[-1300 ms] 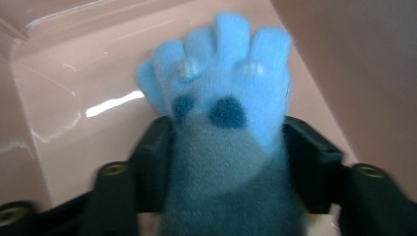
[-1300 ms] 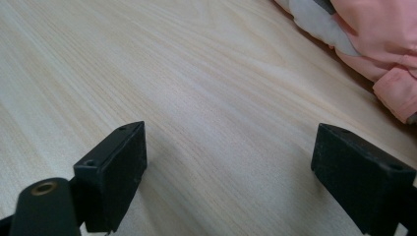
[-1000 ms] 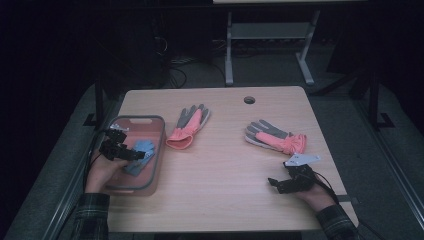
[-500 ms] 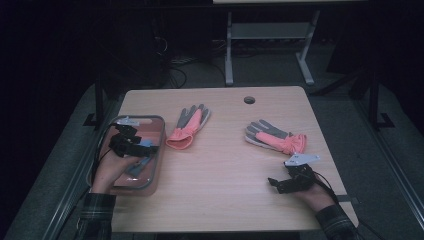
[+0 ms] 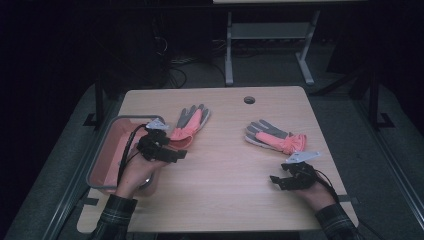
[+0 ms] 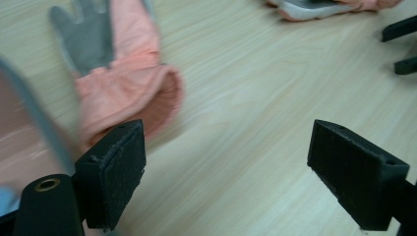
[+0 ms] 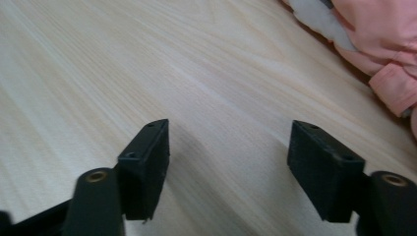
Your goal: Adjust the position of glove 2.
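Two pink-and-grey gloves lie on the wooden table. The left glove lies beside a pink tray. My left gripper is open and empty, low over the table just in front of this glove's cuff, with the tray's grey rim at its left. The right glove lies at mid-right. My right gripper is open with nothing between its jaws, near the front right edge, a short way in front of that glove.
A round cable hole sits in the table's far edge. Bare wood lies between the two gloves. Beyond the table stands a metal frame on a dark floor. The other gripper's jaws appear at the right of the left gripper view.
My left gripper has moved out of the tray, rightward over its rim, to the left glove's cuff. The right gripper has stayed put.
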Action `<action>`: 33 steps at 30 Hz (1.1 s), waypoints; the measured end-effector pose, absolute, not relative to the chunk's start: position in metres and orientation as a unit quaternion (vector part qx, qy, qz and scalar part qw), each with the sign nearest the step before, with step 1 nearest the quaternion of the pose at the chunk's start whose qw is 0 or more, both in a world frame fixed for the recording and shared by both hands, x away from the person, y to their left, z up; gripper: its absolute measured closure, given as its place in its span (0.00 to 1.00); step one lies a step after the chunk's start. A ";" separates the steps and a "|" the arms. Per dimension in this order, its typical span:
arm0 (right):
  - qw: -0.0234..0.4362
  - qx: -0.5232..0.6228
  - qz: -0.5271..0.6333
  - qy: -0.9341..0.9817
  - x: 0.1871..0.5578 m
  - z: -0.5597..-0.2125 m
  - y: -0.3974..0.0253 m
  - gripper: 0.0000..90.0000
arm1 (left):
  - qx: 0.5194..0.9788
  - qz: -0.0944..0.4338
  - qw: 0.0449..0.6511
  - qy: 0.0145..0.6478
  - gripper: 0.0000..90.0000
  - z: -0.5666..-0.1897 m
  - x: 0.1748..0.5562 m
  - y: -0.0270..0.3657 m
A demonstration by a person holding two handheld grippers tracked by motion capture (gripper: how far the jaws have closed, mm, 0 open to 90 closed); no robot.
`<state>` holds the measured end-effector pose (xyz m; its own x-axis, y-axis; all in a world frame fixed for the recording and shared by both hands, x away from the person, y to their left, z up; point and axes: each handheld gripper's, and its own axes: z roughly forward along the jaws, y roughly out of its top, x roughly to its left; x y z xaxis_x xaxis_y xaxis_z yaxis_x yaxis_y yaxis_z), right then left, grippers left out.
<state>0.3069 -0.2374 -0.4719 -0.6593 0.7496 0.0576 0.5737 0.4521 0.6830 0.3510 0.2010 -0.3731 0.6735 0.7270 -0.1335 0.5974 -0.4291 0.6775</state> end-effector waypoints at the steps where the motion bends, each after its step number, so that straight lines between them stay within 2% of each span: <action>1: 0.122 0.398 0.345 0.841 0.307 -0.471 -0.237 0.41 | 0.842 0.090 0.361 0.391 0.16 -0.374 0.350 0.197; 7: 0.110 0.393 0.347 0.844 0.306 -0.466 -0.237 0.60 | 0.853 0.086 0.351 0.377 0.16 -0.384 0.347 0.177; 12: 0.093 0.402 0.347 0.842 0.308 -0.460 -0.238 0.87 | 0.861 0.084 0.342 0.367 0.16 -0.395 0.343 0.162; 15: 0.094 0.397 0.353 0.842 0.310 -0.455 -0.240 1.00 | 0.866 0.085 0.338 0.359 0.16 -0.402 0.340 0.154; 24: 0.117 0.388 0.357 0.842 0.328 -0.428 -0.247 1.00 | 0.876 0.094 0.328 0.340 0.16 -0.431 0.324 0.138; 33: 0.140 0.416 0.363 0.822 0.365 -0.412 -0.266 1.00 | 0.893 0.099 0.303 0.317 0.16 -0.460 0.310 0.134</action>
<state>0.3651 -0.2660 -0.4116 -0.6152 0.7851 0.0724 0.5820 0.3903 0.7134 0.3096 0.1344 -0.4596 0.7791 0.6267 -0.0149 0.5067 -0.6156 0.6035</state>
